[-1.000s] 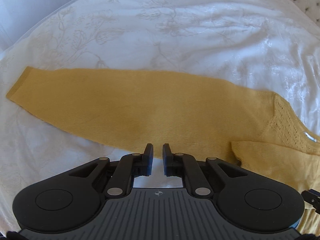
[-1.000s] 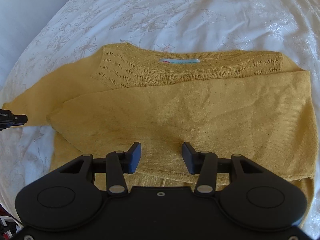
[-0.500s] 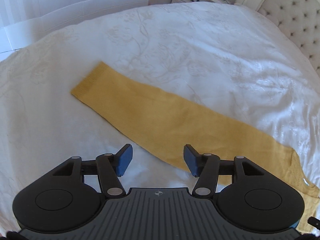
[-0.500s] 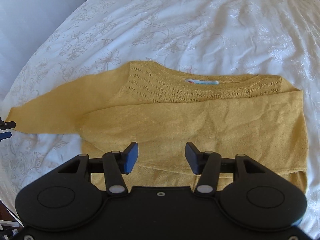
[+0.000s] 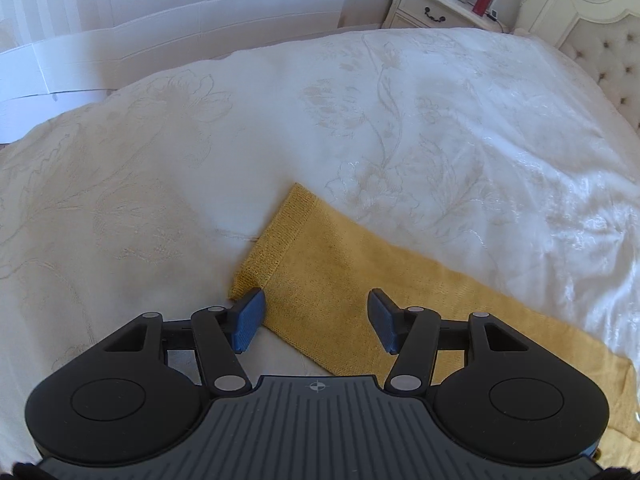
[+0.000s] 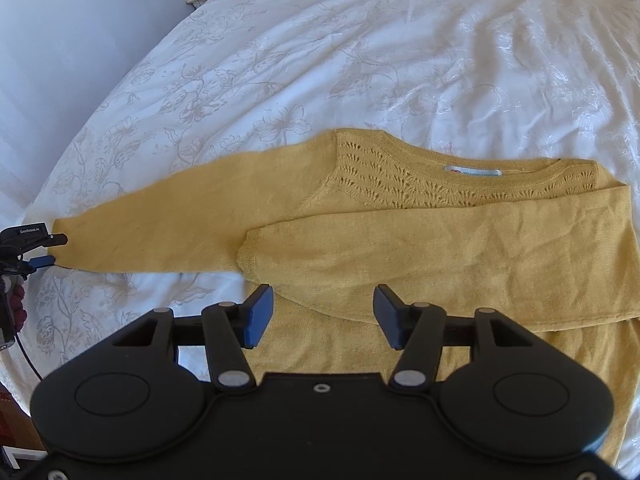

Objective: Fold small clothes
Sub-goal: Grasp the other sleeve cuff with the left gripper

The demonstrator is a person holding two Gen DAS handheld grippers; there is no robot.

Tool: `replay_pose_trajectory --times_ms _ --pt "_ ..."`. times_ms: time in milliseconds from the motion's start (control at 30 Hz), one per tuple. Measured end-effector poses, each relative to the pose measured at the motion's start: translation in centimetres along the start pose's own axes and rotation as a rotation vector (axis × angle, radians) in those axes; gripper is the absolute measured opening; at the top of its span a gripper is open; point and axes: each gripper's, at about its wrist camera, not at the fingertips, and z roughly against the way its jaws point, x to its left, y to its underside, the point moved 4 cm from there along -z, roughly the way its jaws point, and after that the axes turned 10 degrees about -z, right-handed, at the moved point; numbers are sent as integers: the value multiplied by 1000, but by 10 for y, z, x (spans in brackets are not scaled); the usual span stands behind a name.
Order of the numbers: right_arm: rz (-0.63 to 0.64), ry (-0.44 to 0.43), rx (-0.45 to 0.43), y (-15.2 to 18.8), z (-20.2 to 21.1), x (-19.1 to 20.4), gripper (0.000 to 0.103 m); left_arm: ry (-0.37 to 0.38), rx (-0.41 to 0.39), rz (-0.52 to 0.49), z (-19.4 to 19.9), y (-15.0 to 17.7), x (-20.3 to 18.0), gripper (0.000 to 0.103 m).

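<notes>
A mustard-yellow knit sweater (image 6: 460, 248) lies flat on the white bedspread (image 6: 360, 60). Its right sleeve (image 6: 440, 256) is folded across the body. Its left sleeve (image 6: 180, 228) stretches out to the left. In the left wrist view that sleeve (image 5: 360, 292) runs diagonally, cuff (image 5: 276, 240) toward the far left. My left gripper (image 5: 316, 316) is open and empty, jaws straddling the sleeve near the cuff; it shows at the sleeve's end in the right wrist view (image 6: 44, 250). My right gripper (image 6: 324, 316) is open and empty above the sweater's lower body.
The embroidered bedspread (image 5: 280, 120) fills most of both views. A cream nightstand (image 5: 436, 4) with a red bottle and frames stands at the far side, beside a tufted headboard (image 5: 600, 40). White panels (image 5: 160, 28) lie beyond the bed's left edge.
My left gripper opened from shut and moved left along the outstretched sleeve to its cuff. My right gripper stayed open and drew back, so more of the sweater shows.
</notes>
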Motion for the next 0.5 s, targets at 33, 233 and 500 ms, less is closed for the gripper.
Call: replay_pose_trajectory --times_ms 33,233,500 --pt "2 1 -3 0 2 2 62 -1 -12 11 5 2 0 55" --pt "-18 10 -10 1 7 2 62 -15 -28 0 9 17 -4 58" --pt "-24 11 -2 2 8 3 62 36 -24 96 -12 7 -1 66"
